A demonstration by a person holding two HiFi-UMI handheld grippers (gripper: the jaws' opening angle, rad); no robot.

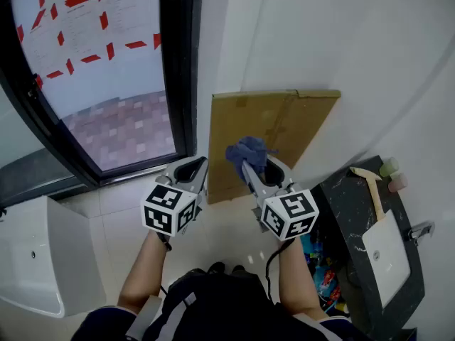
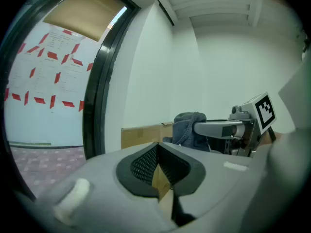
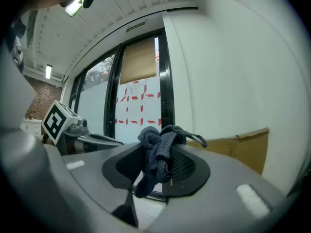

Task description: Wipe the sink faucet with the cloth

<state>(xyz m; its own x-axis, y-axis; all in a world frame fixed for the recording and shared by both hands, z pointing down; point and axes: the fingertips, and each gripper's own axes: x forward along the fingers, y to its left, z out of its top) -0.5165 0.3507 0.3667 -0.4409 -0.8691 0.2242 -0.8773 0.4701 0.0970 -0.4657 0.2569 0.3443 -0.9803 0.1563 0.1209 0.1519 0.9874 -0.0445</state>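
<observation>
A dark blue cloth [image 1: 247, 153] is bunched between the jaws of my right gripper [image 1: 253, 165], which is shut on it; in the right gripper view the cloth [image 3: 158, 152] hangs over the pads. My left gripper [image 1: 190, 169] is held beside it at the same height, shut with nothing in it, its pads meeting [image 2: 156, 152]. The chrome faucet [image 1: 421, 230] stands at the white sink basin [image 1: 389, 254] in a black counter [image 1: 345, 204], low at the right, well away from both grippers. The left gripper view shows the cloth [image 2: 187, 127] on the right gripper's finger [image 2: 218, 128].
A flat cardboard sheet [image 1: 284, 126] leans on the white wall ahead. A black-framed glass door [image 1: 106, 84] is to the left. A white fixture [image 1: 35, 261] sits low at the left. Two cups [image 1: 392, 175] and a wooden tool [image 1: 371, 189] lie on the counter.
</observation>
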